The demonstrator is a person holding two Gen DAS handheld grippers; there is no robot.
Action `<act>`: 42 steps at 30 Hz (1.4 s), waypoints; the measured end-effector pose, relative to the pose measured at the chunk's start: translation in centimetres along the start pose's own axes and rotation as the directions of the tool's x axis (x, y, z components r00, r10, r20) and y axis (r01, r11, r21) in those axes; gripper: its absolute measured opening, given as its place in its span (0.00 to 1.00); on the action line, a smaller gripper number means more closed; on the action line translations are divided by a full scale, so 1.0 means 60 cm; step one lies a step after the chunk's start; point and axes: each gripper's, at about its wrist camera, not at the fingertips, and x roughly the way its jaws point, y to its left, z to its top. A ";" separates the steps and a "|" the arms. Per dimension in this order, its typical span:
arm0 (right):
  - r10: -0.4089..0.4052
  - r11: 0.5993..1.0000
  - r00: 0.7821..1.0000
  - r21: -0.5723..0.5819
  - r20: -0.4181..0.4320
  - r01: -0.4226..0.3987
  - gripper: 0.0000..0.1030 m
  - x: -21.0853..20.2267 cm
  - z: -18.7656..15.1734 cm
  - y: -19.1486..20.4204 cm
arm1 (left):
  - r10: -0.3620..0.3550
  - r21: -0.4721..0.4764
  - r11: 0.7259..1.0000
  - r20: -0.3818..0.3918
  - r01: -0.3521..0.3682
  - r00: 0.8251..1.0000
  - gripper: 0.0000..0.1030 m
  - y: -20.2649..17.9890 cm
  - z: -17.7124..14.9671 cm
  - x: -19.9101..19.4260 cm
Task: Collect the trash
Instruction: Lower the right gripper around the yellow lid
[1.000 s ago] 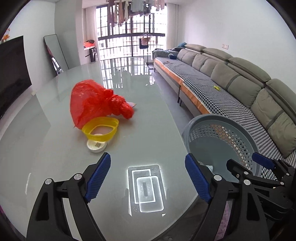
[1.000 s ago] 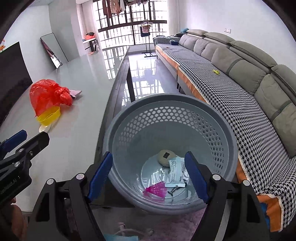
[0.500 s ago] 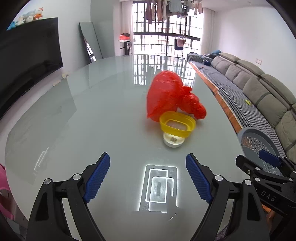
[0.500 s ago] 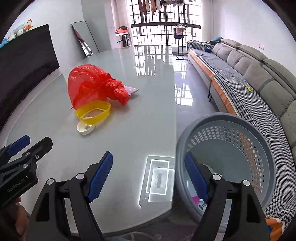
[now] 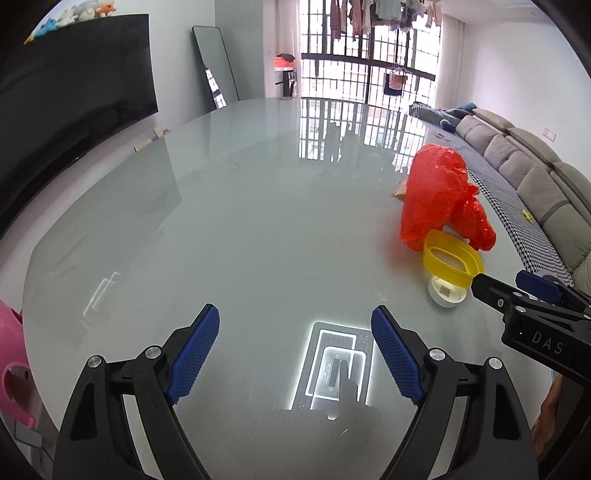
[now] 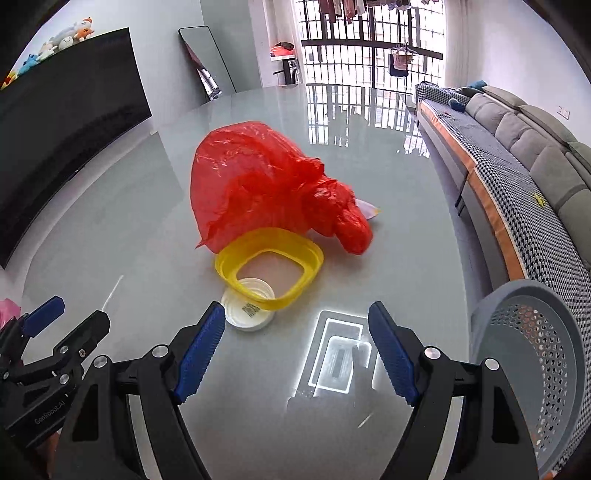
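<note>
Glass table (image 6: 388,184) ahead: approach step. My right gripper (image 6: 295,343), jaws wide and empty, must advance onto the yellow ring (image 6: 269,273); left gripper (image 5: 295,350) likewise wide.

place: home living room | sofa (image 6: 532,147) at 2 o'clock | television (image 6: 62,122) at 10 | hanging laundry (image 6: 354,7) at 12 | glass table (image 6: 147,229)

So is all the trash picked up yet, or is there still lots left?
Not yet. Three pieces still sit on the glossy grey table: the crumpled red plastic bag, the yellow plastic ring-shaped lid and the round white lid under its edge. Nothing is in hand: the left hand-held gripper and right hand-held gripper are both open and empty. The grey perforated plastic basket waits beside the table; its contents are hidden now.
</note>
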 end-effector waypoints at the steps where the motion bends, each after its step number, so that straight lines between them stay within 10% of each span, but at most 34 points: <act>1: 0.003 1.000 1.000 -0.003 -0.006 -0.003 0.74 0.006 0.005 0.007 | -0.001 -0.005 1.000 -0.001 0.001 1.000 0.80 0.005 0.001 0.002; 23: 0.013 0.999 0.992 0.040 -0.124 -0.008 0.75 0.109 0.059 0.052 | -0.050 -0.060 0.997 -0.049 0.047 0.998 0.80 0.029 0.007 0.032; 42: 0.061 0.997 0.996 0.054 -0.065 -0.058 0.68 0.052 0.035 0.041 | -0.064 -0.043 0.997 -0.040 0.062 0.997 0.80 0.019 0.007 0.015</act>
